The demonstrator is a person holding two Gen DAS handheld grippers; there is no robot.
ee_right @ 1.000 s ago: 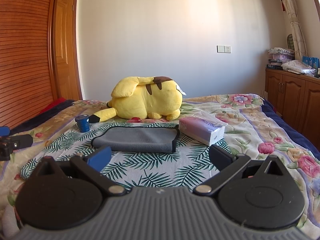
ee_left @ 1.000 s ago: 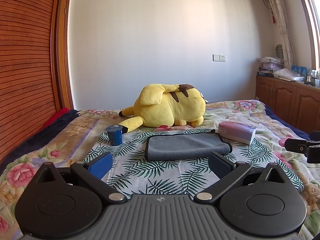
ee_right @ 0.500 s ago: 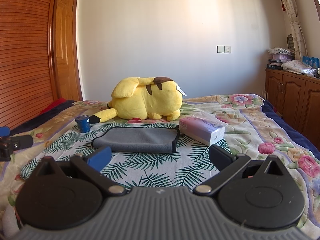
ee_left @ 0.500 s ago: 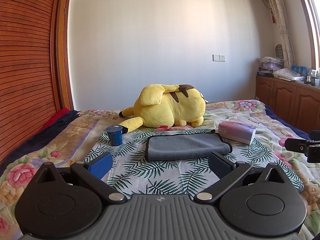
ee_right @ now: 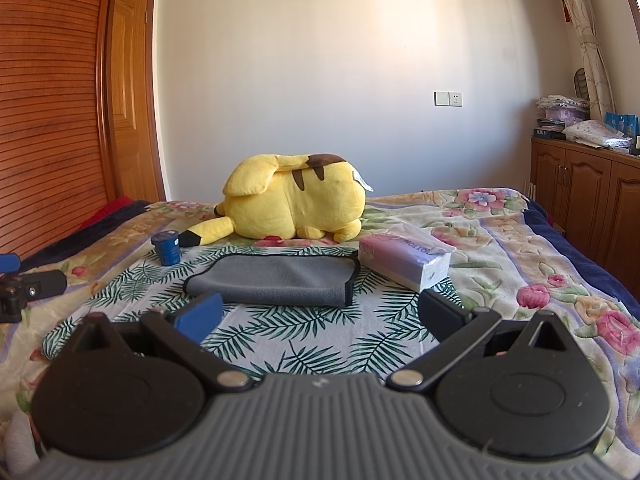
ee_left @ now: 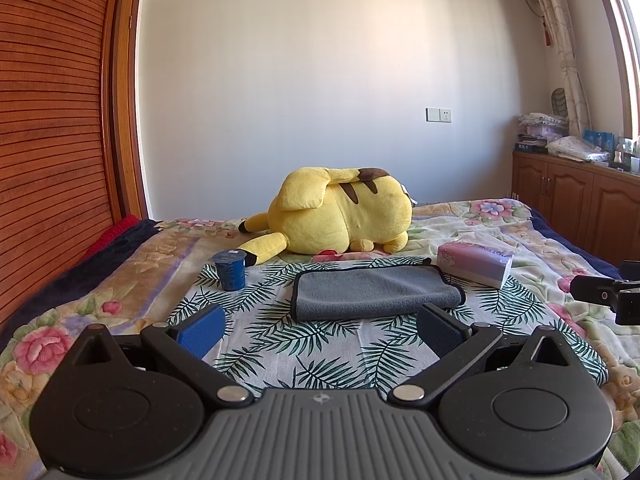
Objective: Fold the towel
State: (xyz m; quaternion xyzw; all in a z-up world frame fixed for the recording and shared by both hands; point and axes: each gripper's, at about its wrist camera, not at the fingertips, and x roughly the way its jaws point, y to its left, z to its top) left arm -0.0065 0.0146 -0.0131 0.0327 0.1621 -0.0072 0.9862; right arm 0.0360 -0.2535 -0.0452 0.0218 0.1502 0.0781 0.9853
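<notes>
A grey towel (ee_left: 372, 290) with a dark hem lies folded flat on a palm-leaf cloth (ee_left: 320, 344) on the bed; it also shows in the right wrist view (ee_right: 276, 280). My left gripper (ee_left: 320, 326) is open and empty, a little short of the towel's near edge. My right gripper (ee_right: 320, 314) is open and empty, also just short of the towel. Neither touches the towel. The right gripper's tip shows at the right edge of the left wrist view (ee_left: 608, 294), and the left gripper's tip at the left edge of the right wrist view (ee_right: 28, 286).
A yellow plush toy (ee_left: 340, 216) lies behind the towel. A blue cup (ee_left: 230, 270) stands to the towel's left. A pink tissue box (ee_left: 474, 262) lies at its right. A wooden cabinet (ee_left: 580, 204) stands right of the bed, a slatted wooden wardrobe (ee_left: 48, 160) left.
</notes>
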